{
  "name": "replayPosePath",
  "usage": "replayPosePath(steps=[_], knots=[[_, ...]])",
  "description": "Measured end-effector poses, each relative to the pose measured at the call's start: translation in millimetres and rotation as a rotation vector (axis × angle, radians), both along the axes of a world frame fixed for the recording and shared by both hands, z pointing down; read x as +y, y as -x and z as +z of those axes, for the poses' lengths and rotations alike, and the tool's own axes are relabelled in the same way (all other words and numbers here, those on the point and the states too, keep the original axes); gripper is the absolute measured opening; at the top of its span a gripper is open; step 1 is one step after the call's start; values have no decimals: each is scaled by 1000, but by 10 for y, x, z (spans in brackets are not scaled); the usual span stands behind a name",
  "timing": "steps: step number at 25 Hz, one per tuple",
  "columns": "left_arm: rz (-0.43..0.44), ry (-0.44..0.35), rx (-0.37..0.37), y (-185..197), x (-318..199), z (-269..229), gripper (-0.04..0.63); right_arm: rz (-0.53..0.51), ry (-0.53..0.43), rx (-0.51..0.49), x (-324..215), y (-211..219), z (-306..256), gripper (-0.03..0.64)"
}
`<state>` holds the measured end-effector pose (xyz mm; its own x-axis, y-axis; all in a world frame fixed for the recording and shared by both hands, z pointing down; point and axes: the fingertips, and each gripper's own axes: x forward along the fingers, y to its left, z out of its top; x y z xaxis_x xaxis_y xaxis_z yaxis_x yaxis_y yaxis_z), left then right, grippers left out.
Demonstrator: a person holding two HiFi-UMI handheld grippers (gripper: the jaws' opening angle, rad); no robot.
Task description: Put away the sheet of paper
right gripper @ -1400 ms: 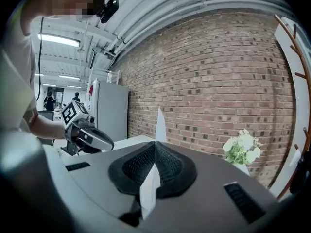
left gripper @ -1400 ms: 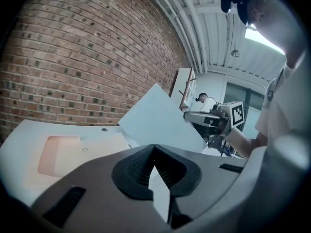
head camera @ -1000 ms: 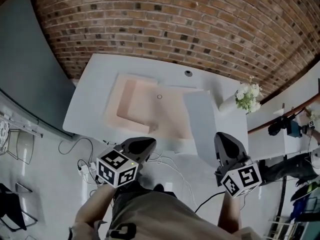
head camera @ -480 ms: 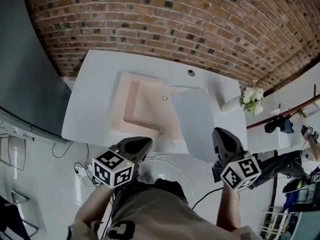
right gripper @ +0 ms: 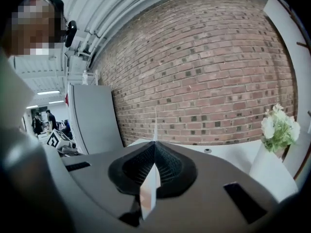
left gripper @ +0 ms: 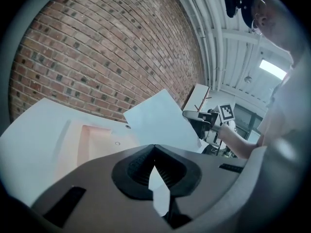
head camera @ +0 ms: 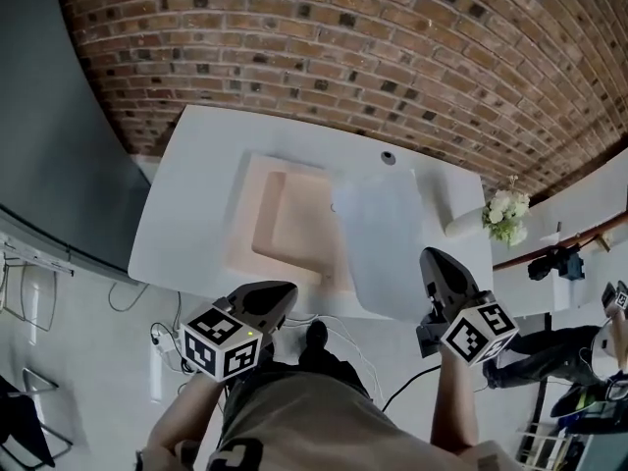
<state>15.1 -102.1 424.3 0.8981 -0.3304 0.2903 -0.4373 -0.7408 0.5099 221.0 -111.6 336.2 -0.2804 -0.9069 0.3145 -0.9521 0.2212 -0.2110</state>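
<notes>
A pale sheet of paper (head camera: 381,243) hangs over the right part of the white table (head camera: 196,194), its near corner pinched in my right gripper (head camera: 435,263), which is shut on it. In the right gripper view the paper's edge (right gripper: 155,123) sticks up thin between the shut jaws of that gripper (right gripper: 154,145). The left gripper view shows the sheet (left gripper: 160,120) tilted in the air, and the right gripper (left gripper: 200,117) behind it. My left gripper (head camera: 273,297) is near the table's front edge; it is shut (left gripper: 154,148) and holds nothing that I can see.
A pale pink flat folder or mat (head camera: 280,226) lies in the middle of the table, partly under the sheet. A white vase of flowers (head camera: 502,214) stands at the right end. Brick wall behind, grey panel (head camera: 49,116) left, cables (head camera: 162,337) on the floor.
The right gripper has carried the sheet to the left, so that it now overlaps the pink folder's right side. The left gripper has stayed low by the front edge.
</notes>
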Motion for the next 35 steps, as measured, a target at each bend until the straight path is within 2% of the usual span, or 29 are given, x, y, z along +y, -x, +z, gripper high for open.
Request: replayPosePath(steps=[8, 14, 22, 31, 35], knots=[[-73, 9, -24, -138, -132, -47, 14, -58, -6, -153, -310, -183, -38, 23], [-90, 11, -53, -266, -202, -15, 14, -15, 0, -406, -544, -427, 51, 23], [-83, 22, -68, -374, -197, 30, 14, 53, 51, -643, -717, -669, 390, 23], [-83, 34, -75, -336, -179, 108, 14, 85, 149, -780, -875, -624, 880, 23], [-100, 41, -73, -262, -162, 124, 14, 112, 181, -804, -919, -564, 1033, 23]])
